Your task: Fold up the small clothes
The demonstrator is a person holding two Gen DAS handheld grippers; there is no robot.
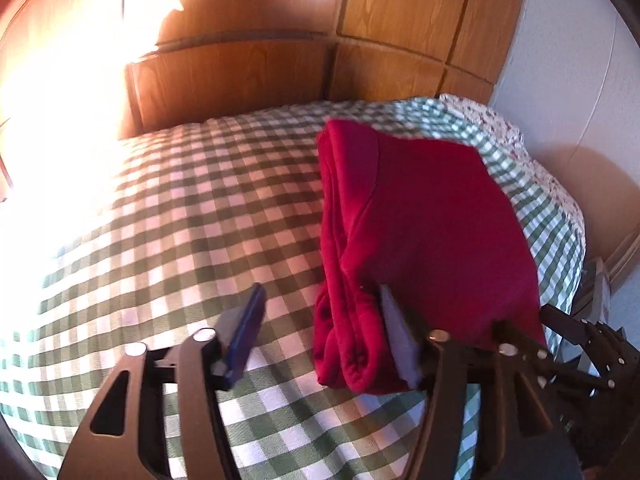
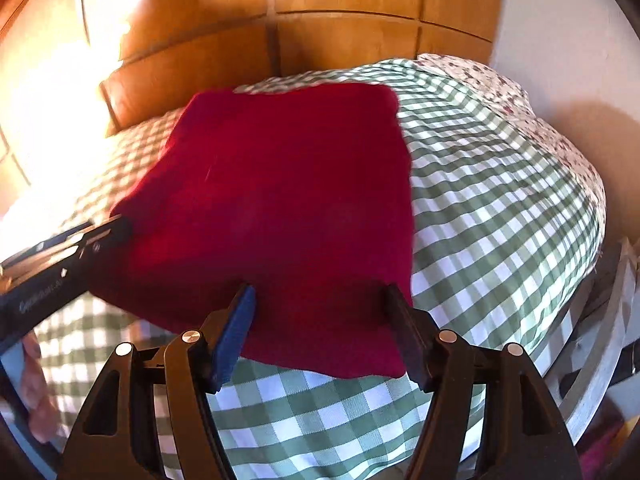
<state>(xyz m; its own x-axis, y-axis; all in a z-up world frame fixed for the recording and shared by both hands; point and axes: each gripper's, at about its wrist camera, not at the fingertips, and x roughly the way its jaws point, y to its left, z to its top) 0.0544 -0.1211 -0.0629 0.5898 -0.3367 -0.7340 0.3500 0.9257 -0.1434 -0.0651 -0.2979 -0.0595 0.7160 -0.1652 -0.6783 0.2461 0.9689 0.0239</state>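
Observation:
A folded red garment (image 1: 424, 232) lies on the green and white checked bedcover (image 1: 192, 216), toward its right side. In the left wrist view my left gripper (image 1: 320, 312) is open; its right finger touches the garment's near left folded edge, its left finger stands over bare cover. In the right wrist view the garment (image 2: 288, 208) fills the middle. My right gripper (image 2: 320, 308) is open with both fingers at the garment's near edge, the cloth lying between them. The left gripper's body (image 2: 60, 264) shows at the garment's left corner.
A wooden headboard (image 1: 240, 76) and wood wall panels stand behind the bed. A floral sheet (image 1: 516, 136) shows at the bed's far right edge by a white wall. Strong sunlight washes out the left side. A grey wooden frame (image 2: 600, 340) stands beside the bed on the right.

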